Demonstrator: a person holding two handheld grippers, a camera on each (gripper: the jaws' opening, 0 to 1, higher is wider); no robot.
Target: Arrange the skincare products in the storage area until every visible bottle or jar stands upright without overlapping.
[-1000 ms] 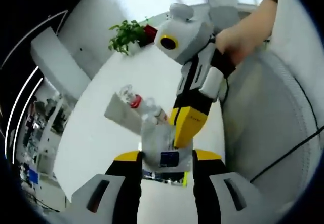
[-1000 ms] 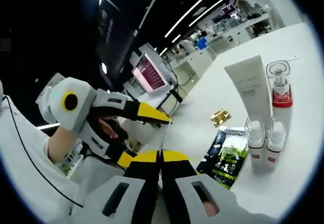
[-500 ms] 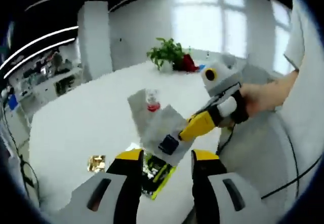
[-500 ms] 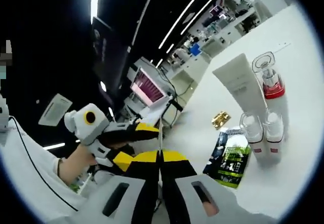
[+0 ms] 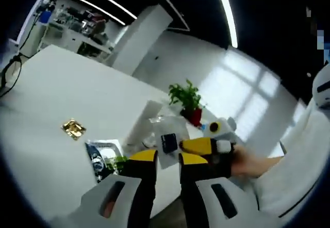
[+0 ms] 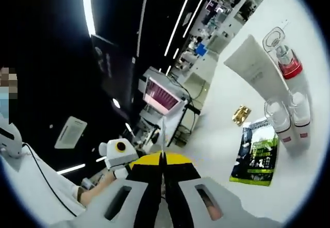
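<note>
Worktop [image 6: 304, 181] — white, carrying the skincare group near its edge.

Items standing upright, close together without overlap: white tube [image 6: 251, 68], set on its cap; clear-capped red-collared bottle [image 6: 285, 58] just beside it; two small white bottles [image 6: 289, 122] in front, side by side. Standing seems to be their wanted final pose.

Items lying flat: green sachet [image 6: 256, 157] beside the small bottles; small gold packet [image 6: 241, 114] a little apart. Neither is a bottle or jar, so flat probably suffices.

Left gripper [image 5: 164, 158] — fingers narrowly apart, holding nothing clearly; the products sit beyond its tips, with a potted plant [image 5: 188, 99] behind.

Right gripper [image 6: 163, 158] — fingers pressed together, empty, raised and aimed away from the group.

Judgement: arrangement looks essentially complete — both grippers held off so nothing gets toppled.
</note>
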